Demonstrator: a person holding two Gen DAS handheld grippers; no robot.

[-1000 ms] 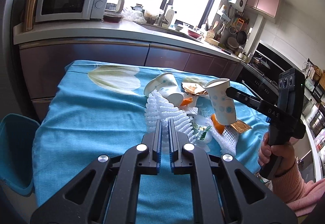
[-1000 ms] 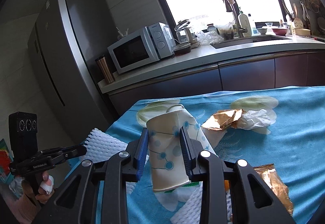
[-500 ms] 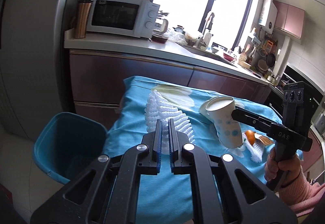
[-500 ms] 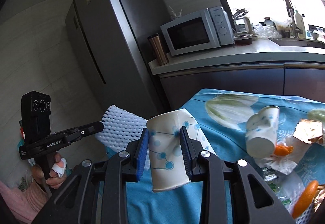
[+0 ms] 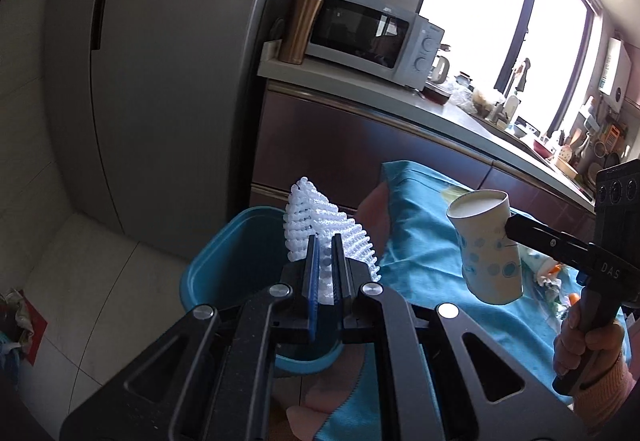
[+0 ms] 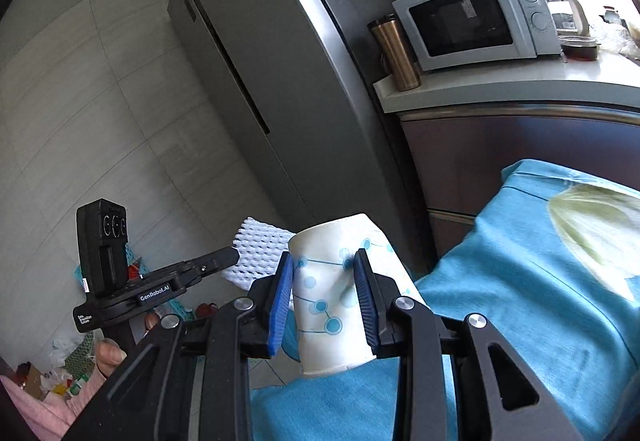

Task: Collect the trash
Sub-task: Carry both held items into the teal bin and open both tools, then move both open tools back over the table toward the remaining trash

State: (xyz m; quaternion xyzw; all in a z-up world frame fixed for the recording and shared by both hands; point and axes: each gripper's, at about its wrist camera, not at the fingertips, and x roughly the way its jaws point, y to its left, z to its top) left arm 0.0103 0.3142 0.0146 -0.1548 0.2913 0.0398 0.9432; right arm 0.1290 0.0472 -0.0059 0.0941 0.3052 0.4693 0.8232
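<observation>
My left gripper [image 5: 325, 241] is shut on a white foam fruit net [image 5: 324, 225] and holds it above the blue trash bin [image 5: 224, 257] on the floor beside the table. My right gripper [image 6: 323, 261] is shut on a white paper cup with blue dots [image 6: 340, 289], held in the air over the table's left end. The cup also shows in the left wrist view [image 5: 486, 245], to the right of the net. The net and the left gripper also show in the right wrist view [image 6: 260, 249], left of the cup.
The table has a blue cloth [image 5: 424, 237] with more trash at its far right [image 5: 548, 269]. A grey fridge [image 5: 160, 81] stands behind the bin. A counter with a microwave [image 5: 372, 37] and a metal tumbler [image 5: 302, 27] runs along the back.
Both grippers have swung left, off the table. The foam net now hangs over the bin and the cup has followed to the table's left end.
</observation>
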